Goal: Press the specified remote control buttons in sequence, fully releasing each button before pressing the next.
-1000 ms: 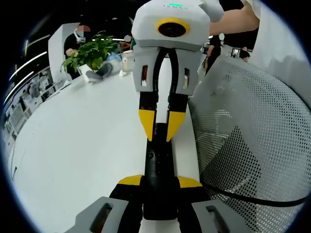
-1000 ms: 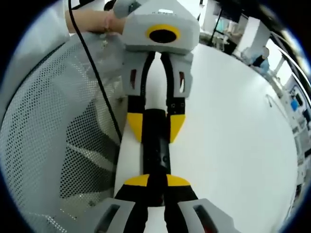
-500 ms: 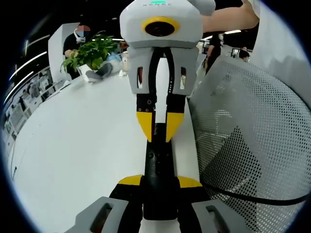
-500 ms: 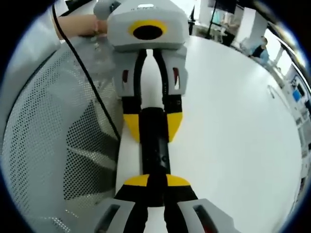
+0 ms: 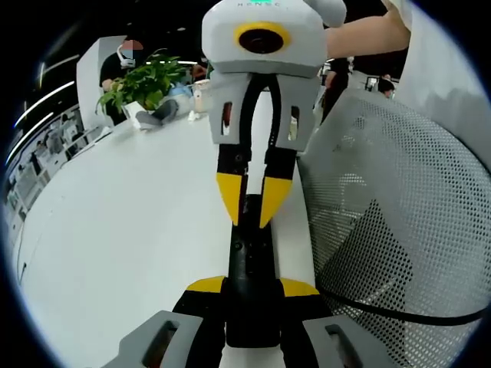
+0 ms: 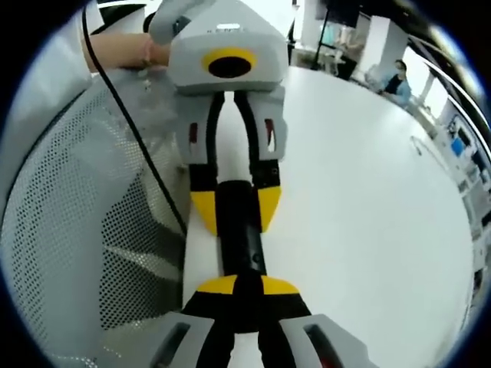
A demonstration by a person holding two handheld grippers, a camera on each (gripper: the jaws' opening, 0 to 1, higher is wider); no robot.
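Steadying the remote [image 5: 249, 261] comes first: it lies along the table [image 5: 130, 230] edge, beside a mesh chair [image 5: 399, 222]. The left gripper [image 5: 253, 286] has its jaws closed on the sides of one end. The right gripper [image 5: 252, 218] meets the other end with jaws narrowed; whether it clamps or only touches, I cannot tell. Keep the left hold firm, press straight down with one tip, then lift fully clear before the next button.
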